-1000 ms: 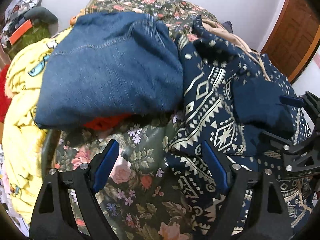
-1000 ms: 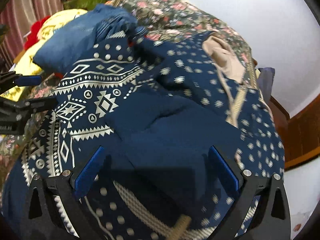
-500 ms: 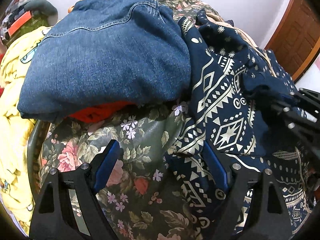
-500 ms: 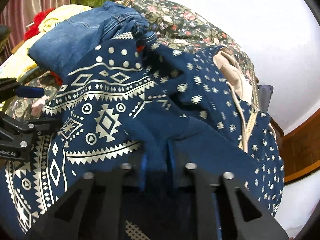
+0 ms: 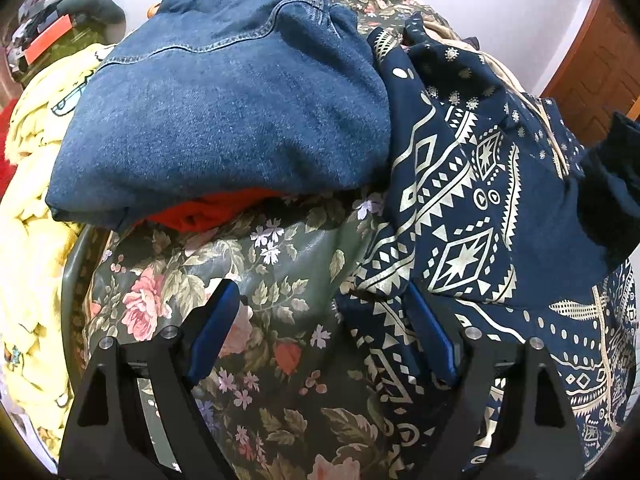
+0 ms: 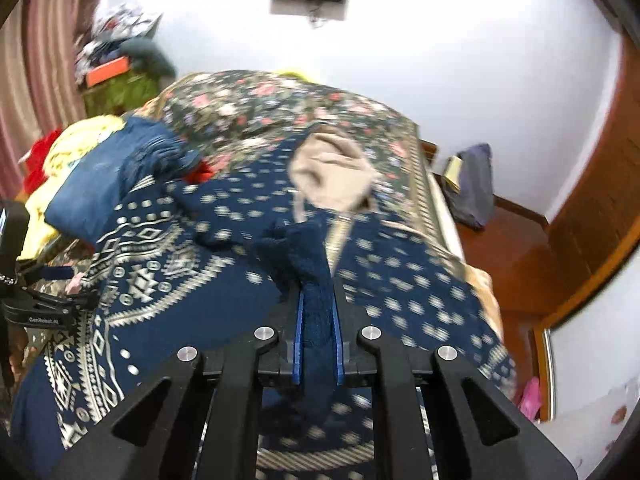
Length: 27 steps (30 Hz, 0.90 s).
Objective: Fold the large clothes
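Crowding navy garment (image 5: 472,216) — folded jeans (image 5: 224,112)

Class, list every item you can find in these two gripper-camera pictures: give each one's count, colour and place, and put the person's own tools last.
Patterned garment: one, navy with cream print, spread over the bed's right side.
Folded jeans: one, blue denim, left of the garment, on top of a red cloth.
Red cloth: one, red, peeking out under the jeans.
Bedspread: one, dark green floral, covering the bed.
Yellow fabric: one, pale yellow, bed's left edge.
Beige cloth: one, tan, at the garment's far end.
Bag: one, grey-purple, on the floor by the wall.
Left claw: one, black with blue pads, open above the bedspread.
Right claw: one, black with blue pads, shut on a navy fold of the garment.
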Available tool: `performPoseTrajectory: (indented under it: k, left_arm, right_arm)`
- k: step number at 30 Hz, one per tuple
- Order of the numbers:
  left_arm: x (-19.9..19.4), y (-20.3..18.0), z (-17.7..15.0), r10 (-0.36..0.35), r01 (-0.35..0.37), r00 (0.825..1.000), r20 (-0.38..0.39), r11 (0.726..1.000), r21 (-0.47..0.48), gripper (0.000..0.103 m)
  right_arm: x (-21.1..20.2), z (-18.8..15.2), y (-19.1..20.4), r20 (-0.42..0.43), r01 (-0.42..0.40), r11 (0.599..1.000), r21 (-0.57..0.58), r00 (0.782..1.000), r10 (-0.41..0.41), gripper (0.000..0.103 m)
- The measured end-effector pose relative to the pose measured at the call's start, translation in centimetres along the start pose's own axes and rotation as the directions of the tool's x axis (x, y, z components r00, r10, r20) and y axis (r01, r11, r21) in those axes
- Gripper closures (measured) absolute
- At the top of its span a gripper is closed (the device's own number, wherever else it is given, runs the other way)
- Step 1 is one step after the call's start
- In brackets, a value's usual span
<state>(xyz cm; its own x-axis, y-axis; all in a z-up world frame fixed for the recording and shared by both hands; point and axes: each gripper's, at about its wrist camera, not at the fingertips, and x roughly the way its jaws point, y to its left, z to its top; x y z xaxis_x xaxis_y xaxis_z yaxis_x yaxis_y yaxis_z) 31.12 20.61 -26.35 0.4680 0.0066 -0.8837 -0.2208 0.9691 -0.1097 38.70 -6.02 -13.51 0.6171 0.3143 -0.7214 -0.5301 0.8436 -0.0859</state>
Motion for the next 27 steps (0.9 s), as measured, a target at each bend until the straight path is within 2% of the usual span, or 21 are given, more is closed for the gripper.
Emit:
performPoseTrajectory:
  k: [12, 18, 23, 26, 27]
  left_arm:
    - [0.0, -0.8, 0.0, 0.048, -0.048, 0.999, -0.008, 0.999, -0.004, 0.018]
    - [-0.1, -1.0, -0.1, 0.073, -0.073, 0.997, -0.016, 0.997, -0.003, 0.018]
    - [-0.8, -1.0, -0.3, 0.106, -0.106, 0.994, -0.019, 0.994, 0.012, 0.018]
    - [-1.8, -0.9, -0.3, 0.115, -0.115, 0.993, -0.017, 0.993, 0.021, 0.018]
    - [-2.2, -0.9, -0.3, 0.116, -0.115, 0.993, -0.011, 0.993, 0.023, 0.018]
  right_arm:
    - [0.3, -5.7, -8.8, -0.104, 0.076, 0.974, 0.213, 0.993, -0.055, 0.094]
    - [2.5, -8.7, -10.9, -0.199, 0.081, 0.957, 0.278, 0.98, -0.025, 0.094]
    - [2.9, -9.5, -10.7, -0.249, 0.07, 0.955, 0.288, 0.969, 0.004, 0.092]
    - [2.1, -9.5, -10.5, -0.27, 0.087, 0.962, 0.26, 0.963, -0.015, 0.082]
    - [1.7, -9.5, -10.5, -0.276, 0.091, 0.963, 0.253, 0.961, -0.018, 0.074]
